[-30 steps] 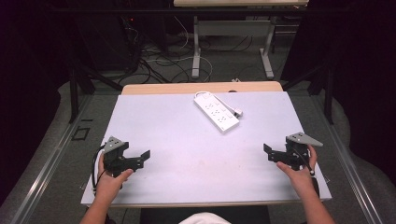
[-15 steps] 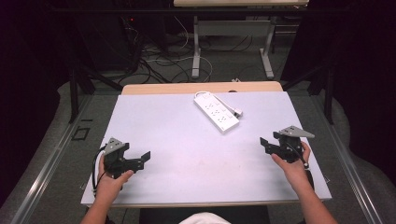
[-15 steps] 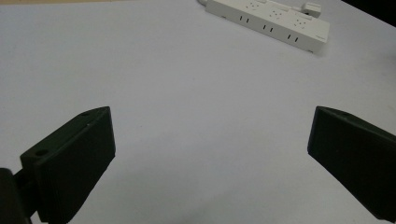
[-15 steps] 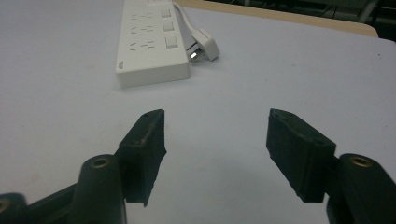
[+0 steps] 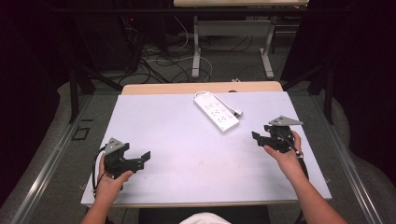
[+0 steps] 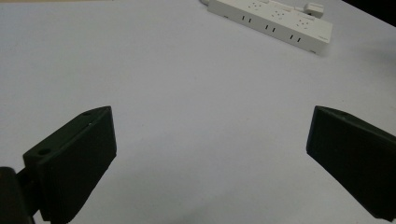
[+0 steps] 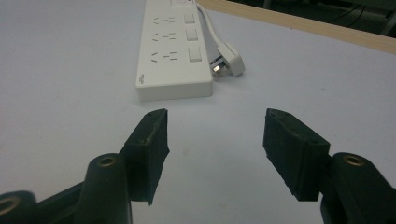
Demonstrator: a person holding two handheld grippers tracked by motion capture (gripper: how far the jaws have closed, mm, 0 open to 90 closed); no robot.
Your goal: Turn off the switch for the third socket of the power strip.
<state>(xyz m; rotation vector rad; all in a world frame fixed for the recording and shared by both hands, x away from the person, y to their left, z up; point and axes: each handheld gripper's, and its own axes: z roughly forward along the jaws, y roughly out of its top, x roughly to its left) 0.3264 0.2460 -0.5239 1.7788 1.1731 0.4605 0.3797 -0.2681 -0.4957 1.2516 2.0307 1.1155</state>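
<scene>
Now both empty: right gripper half-open, aimed at power strip upper center, probably lining up; left gripper wide open lower left.

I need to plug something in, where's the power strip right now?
In the high view the white power strip lies at the table's far centre-right, its plug beside it, just ahead of the right hand-held gripper.

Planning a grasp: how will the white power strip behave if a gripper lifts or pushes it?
The power strip looks like a rigid plastic bar lying flat, so it should slide rather than roll or tip. Its smooth casing may slip between the pads. The loose cord and plug would probably trail floppily behind.
</scene>
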